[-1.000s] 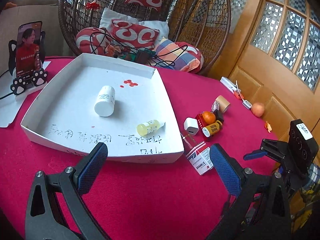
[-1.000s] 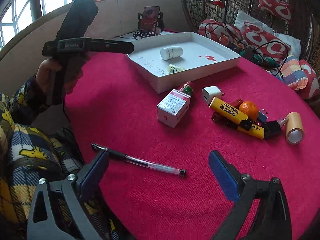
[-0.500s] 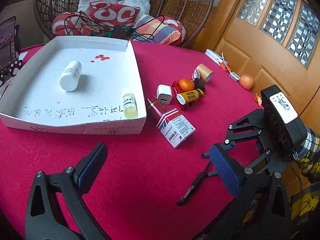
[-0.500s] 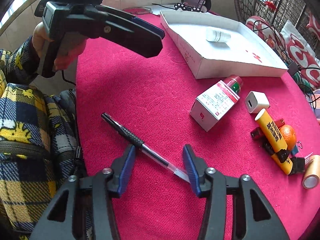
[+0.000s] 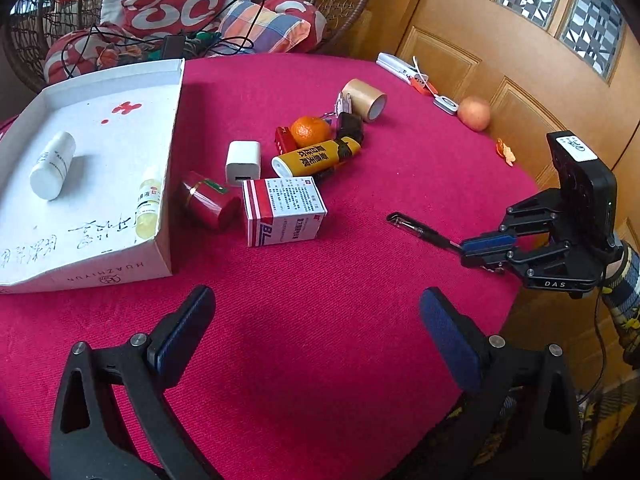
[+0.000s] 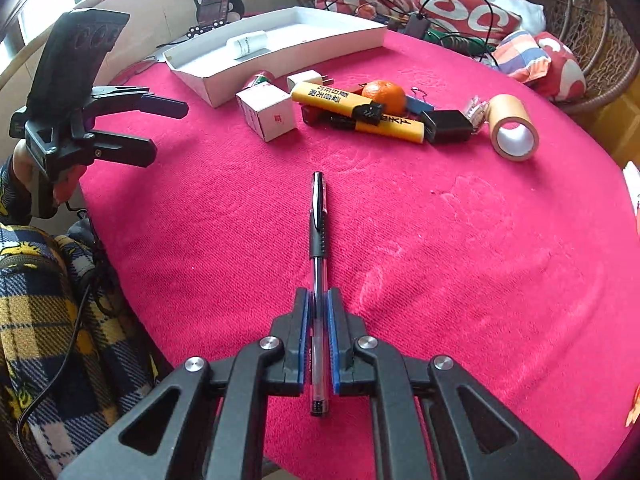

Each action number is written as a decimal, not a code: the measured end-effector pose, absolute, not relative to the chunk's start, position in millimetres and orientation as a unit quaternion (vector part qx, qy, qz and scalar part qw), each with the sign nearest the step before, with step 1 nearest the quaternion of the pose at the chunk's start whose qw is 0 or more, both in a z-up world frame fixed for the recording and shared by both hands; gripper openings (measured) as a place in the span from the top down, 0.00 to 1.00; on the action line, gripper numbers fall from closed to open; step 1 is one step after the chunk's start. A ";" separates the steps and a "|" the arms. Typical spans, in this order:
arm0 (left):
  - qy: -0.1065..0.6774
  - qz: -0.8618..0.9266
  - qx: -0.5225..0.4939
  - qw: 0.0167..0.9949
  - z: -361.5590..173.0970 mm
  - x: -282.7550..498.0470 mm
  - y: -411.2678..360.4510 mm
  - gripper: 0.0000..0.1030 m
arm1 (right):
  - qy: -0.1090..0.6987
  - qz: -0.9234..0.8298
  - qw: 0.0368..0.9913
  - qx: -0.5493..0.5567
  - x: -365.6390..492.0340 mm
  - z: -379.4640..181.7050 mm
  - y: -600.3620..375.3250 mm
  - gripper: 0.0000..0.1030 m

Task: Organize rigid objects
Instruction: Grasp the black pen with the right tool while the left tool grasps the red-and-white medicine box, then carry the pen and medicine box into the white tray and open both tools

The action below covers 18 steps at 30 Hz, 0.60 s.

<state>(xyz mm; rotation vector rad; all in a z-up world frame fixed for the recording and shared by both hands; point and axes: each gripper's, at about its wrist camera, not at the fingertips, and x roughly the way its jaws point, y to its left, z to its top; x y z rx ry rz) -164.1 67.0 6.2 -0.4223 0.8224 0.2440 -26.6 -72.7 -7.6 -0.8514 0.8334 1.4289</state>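
Near table edge (image 6: 120, 216), right tongs (image 6: 318, 300) clamping pen (image 6: 318, 216)

Soft, even daylight fills both views, brightest at the blown-out window (image 6: 44, 20) far left in the right wrist view. Shadows on the red cloth-covered surface (image 5: 320, 340) are faint. Fisheye bending and dark vignetting crowd the sharp frames' corners.

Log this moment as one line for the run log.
right claw: shut on clear-barrelled black-capped pen | left claw: open, empty, over red tablecloth | white cardboard tray: two bottles inside
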 end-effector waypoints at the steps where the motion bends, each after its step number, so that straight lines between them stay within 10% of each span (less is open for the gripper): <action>1: 0.395 0.125 -0.201 0.888 7.2 -158.1 67.3 0.00 | 0.361 0.615 0.601 -0.362 -25.9 -7.3 -74.5 0.94; 10: 0.408 0.187 -0.182 0.875 -6.6 -108.3 81.1 0.00 | 0.371 0.624 0.621 -0.298 -19.6 -10.0 -78.0 0.94; 15: 0.421 0.187 -0.145 0.876 -15.9 -94.4 72.8 0.52 | 0.368 0.621 0.632 -0.283 -22.2 -10.5 -77.3 0.94; 18: 0.416 0.182 -0.153 0.878 -14.8 -97.1 76.3 0.53 | 0.364 0.623 0.635 -0.277 -22.5 -10.9 -73.9 0.94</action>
